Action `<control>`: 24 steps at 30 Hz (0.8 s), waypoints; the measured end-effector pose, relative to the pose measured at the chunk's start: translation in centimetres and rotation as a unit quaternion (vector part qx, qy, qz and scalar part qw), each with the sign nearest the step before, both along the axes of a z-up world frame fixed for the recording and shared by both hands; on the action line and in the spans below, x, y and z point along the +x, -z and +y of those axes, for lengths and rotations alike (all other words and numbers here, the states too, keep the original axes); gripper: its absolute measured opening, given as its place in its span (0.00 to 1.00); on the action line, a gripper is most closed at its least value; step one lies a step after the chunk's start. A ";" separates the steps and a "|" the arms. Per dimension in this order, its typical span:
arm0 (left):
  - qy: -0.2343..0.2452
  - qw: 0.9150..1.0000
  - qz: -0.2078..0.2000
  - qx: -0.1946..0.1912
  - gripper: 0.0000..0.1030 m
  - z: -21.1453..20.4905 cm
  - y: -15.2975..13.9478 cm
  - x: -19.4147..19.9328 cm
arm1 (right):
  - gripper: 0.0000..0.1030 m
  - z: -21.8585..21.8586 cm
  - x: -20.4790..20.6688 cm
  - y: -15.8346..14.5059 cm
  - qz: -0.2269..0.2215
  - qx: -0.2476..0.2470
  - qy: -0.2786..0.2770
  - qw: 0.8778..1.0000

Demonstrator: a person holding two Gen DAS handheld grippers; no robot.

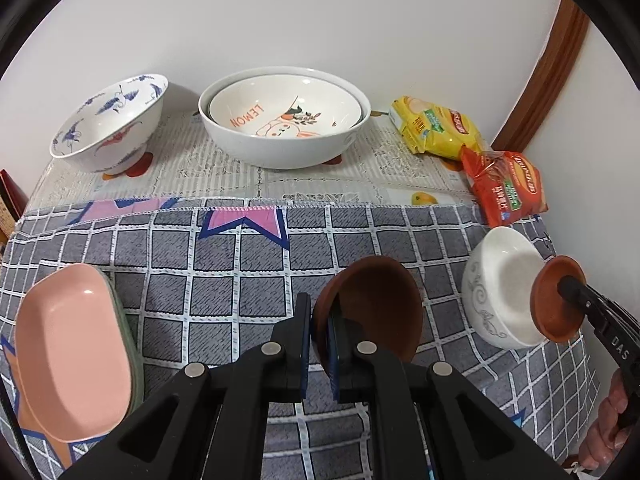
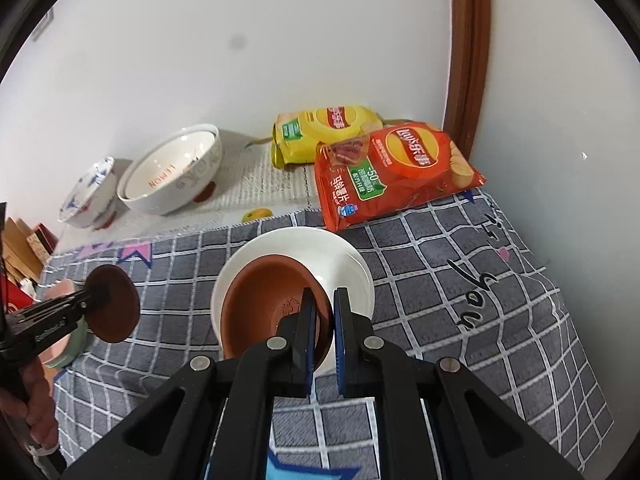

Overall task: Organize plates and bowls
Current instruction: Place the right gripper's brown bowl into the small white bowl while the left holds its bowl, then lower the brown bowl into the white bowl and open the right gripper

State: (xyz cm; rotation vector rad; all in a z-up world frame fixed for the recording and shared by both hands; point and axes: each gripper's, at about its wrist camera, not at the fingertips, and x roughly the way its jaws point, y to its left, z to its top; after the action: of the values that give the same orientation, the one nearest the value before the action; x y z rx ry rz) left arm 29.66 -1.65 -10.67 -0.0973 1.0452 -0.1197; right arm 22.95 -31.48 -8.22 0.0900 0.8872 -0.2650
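Note:
My left gripper (image 1: 320, 320) is shut on the rim of a brown bowl (image 1: 376, 304) and holds it tilted above the grey checked cloth; it also shows in the right wrist view (image 2: 114, 304). My right gripper (image 2: 323, 312) is shut on the rim of a second brown bowl (image 2: 272, 304), held over the white bowl (image 2: 344, 256). In the left wrist view that brown bowl (image 1: 558, 300) sits at the white bowl's (image 1: 496, 280) mouth. A pink dish (image 1: 72, 352) stacked on a green one lies at the left.
At the back stand a blue-patterned bowl (image 1: 108, 124) and a large white bowl (image 1: 280, 120) holding a "LEMON" bowl. Yellow (image 2: 324, 128) and red (image 2: 392, 172) crisp bags lie at the back right by the wall and a brown door frame (image 2: 468, 60).

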 end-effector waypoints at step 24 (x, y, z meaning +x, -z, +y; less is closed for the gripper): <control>-0.002 0.999 0.025 -0.020 0.08 0.6 3.2 2.0 | 0.08 -0.4 4.4 4.8 0.051 -0.020 -0.004 0.998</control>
State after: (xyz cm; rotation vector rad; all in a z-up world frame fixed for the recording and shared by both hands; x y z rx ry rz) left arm 31.69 -1.02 -13.88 -0.1394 1.0918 -0.1358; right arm 27.36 -31.86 -13.07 0.0358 0.9838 -0.2826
